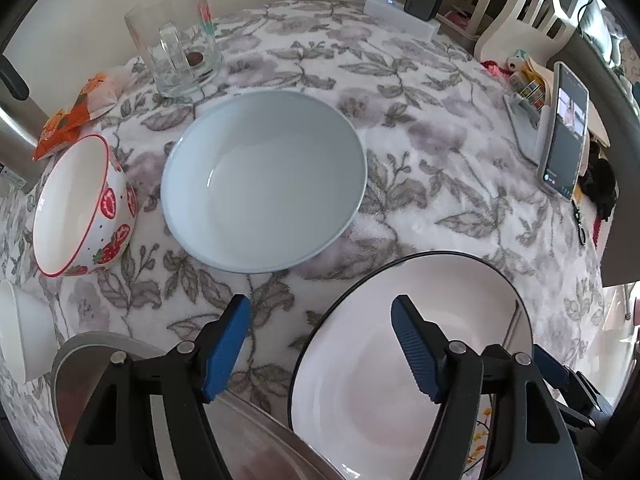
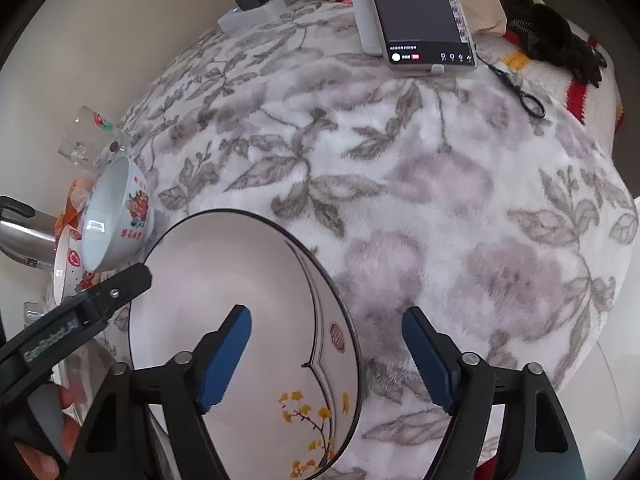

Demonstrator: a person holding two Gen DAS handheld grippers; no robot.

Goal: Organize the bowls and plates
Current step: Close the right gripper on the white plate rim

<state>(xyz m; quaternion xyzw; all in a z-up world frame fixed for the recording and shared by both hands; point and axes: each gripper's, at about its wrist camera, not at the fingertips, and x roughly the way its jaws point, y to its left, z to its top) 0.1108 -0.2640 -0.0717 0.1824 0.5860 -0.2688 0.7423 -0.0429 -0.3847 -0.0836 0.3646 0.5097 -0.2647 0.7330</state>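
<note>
In the left wrist view, the strawberry bowl [image 1: 82, 208] sits at the left edge, empty and tilted, close beside the empty pale blue bowl [image 1: 264, 180] at centre. Open floral bench [image 1: 440, 184] spreads right to the propped phone [image 1: 564, 132]. The left claw [image 1: 320, 340] gapes, straddling the black-rimmed plate [image 1: 400, 380] edge at lower right. The right claw [image 2: 326, 356] likewise straddles the plate's right rim, pads apart.
</note>
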